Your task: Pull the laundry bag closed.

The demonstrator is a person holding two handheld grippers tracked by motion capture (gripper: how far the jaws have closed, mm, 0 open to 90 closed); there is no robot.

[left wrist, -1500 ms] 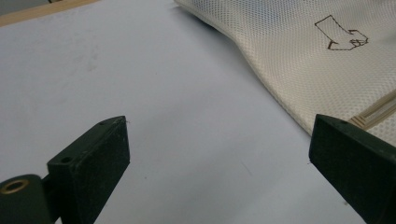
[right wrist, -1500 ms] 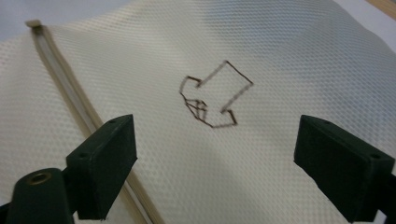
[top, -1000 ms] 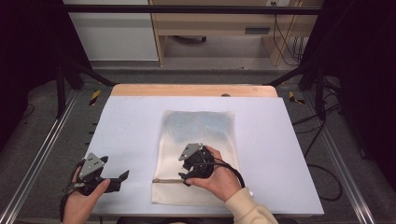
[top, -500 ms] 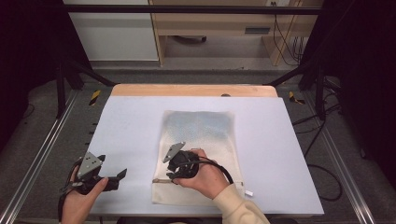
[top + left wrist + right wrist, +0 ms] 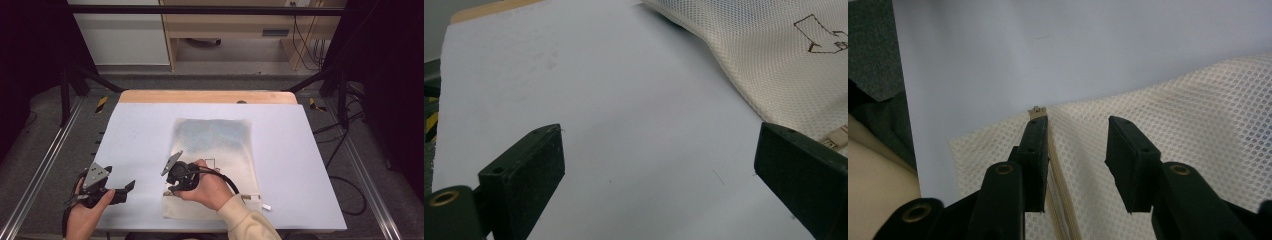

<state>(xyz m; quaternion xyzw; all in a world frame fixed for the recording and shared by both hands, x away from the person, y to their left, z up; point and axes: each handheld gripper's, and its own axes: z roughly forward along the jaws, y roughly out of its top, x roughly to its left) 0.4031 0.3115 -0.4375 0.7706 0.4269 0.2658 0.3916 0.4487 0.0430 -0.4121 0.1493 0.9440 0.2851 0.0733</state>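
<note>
A cream mesh bag [image 5: 215, 145] lies flat on the pale table [image 5: 140, 130], with its zipper [image 5: 250, 197] running along the near edge. My right gripper [image 5: 171, 189] hovers over the bag's near left corner. In the right gripper view its jaws [image 5: 1078, 125] have just been closing and stand partly apart above the mesh [image 5: 1198, 100]. The zipper tape [image 5: 1055, 175] runs beside the left jaw, and its end [image 5: 1037, 111] peeks out past that jaw's tip. My left gripper [image 5: 125, 192] rests open at the table's near left, with bare table between its jaws [image 5: 659, 135] and the bag [image 5: 784, 55] off to the right.
A wooden strip [image 5: 205, 96] borders the table's far edge. Metal rails [image 5: 45, 165] run along both sides, and cables [image 5: 345, 195] lie on the floor at the right. A small white tab [image 5: 266, 206] sticks out at the bag's near right corner.
My right gripper has slid left along the bag's near edge to its left corner, and its jaws have narrowed. The left gripper has stayed put.
</note>
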